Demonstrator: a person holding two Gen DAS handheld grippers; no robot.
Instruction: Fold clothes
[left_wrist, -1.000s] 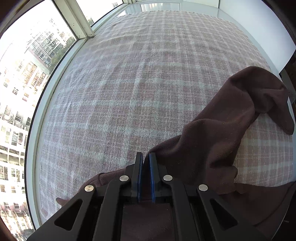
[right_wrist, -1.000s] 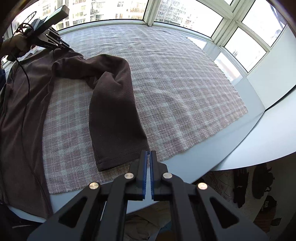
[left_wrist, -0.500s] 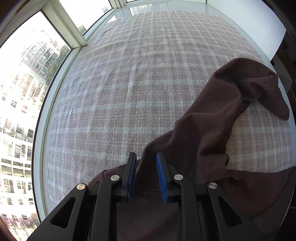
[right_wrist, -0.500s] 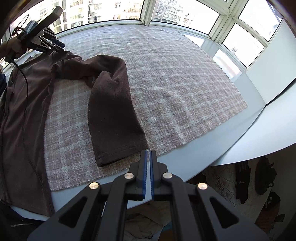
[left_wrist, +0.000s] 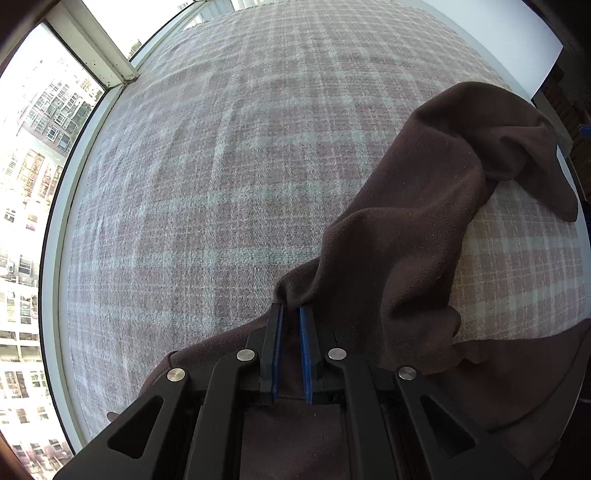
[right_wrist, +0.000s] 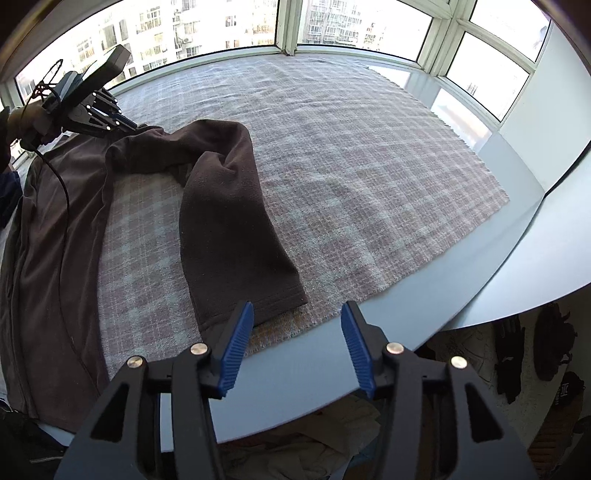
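We see our left gripper (left_wrist: 291, 314) pointing steeply down at the top (left_wrist: 417, 229). Its jaws are closing & a fold of the brown cloth sits pinched between the blue pads (left_wrist: 306, 354). From the right wrist view, the left gripper (right_wrist: 133, 127) is far off at the top left, held by a hand (right_wrist: 26, 123), w/ a black cable (right_wrist: 61, 177) hanging from it over the cloth.

Our right gripper (right_wrist: 297, 314) tilts down too, out past the near edge of the table (right_wrist: 306, 363). Its jaws are opening, approx half wide, w/ nothing between them. The left pad sits just in front of the sleeve (right_wrist: 229, 236) end, but we can't tell if it touches.

The top (right_wrist: 55, 240) lies on the plaid cloth (right_wrist: 369, 166). Its body hangs over the table's left edge. The sleeve bends at the top & runs down toward the right gripper. Windows (right_wrist: 207, 26) go round the far side.
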